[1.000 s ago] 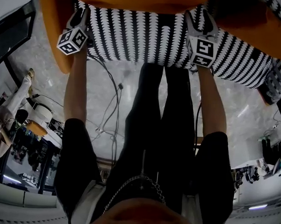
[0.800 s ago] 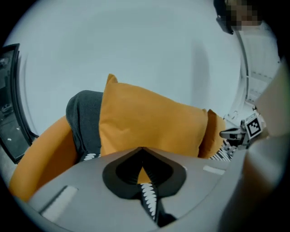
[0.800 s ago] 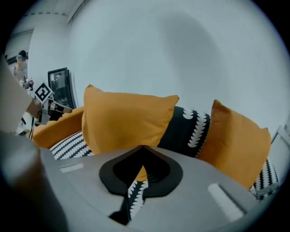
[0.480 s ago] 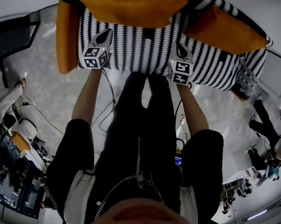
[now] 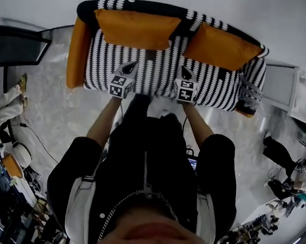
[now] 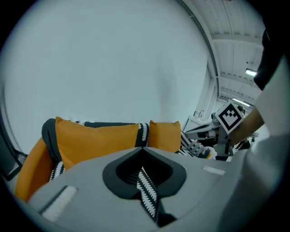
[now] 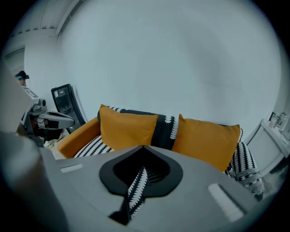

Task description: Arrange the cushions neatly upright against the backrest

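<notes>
Pulled back from the sofa (image 5: 160, 63), left tongs (image 5: 129, 69) and right tongs (image 5: 185, 73) are pressed together on nothing, so the slightly askew right-hand cushion (image 5: 219, 46) may slump with nothing steadying it.

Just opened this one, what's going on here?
A person faces a striped sofa, a gripper in each hand. One orange cushion and a second orange cushion stand upright against the backrest. The left gripper and right gripper hang over its front edge, jaws shut, holding nothing.
</notes>
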`<state>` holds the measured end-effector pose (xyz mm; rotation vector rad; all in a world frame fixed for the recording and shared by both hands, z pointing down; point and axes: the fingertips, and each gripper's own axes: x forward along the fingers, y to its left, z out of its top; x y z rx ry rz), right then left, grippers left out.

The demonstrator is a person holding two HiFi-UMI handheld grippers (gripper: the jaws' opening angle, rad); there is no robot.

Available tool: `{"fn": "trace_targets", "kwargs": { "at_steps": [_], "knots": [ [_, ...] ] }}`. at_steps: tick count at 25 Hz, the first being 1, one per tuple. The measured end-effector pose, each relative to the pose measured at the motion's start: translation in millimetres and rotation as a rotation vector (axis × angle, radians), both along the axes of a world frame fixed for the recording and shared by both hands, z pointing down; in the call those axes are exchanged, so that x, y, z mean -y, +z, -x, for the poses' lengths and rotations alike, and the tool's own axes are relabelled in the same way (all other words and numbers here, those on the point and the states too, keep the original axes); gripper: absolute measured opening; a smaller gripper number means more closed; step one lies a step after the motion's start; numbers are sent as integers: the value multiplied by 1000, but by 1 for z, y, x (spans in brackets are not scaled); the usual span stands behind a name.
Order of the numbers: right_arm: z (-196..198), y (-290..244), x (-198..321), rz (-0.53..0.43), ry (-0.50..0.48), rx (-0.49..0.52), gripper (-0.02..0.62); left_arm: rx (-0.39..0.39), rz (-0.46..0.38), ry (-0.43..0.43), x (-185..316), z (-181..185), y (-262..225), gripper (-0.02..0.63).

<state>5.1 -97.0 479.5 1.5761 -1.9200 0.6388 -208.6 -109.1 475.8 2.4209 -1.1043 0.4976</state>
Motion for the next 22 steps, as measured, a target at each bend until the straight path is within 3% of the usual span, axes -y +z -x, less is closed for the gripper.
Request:
{"fn": "trace_targets", "kwargs": {
  "at_steps": [4, 9, 22],
  "knots": [
    [-16, -25, -43, -51, -29, 13, 2, 41, -45, -46, -37, -22, -21, 9],
    [-35, -45, -116, -87, -89, 11, 2, 20, -95, -115, -94, -64, -61, 9],
    [-86, -135, -247, -309, -30, 122, 2, -2, -202, -65, -254, -161, -117, 9]
  ]
}}
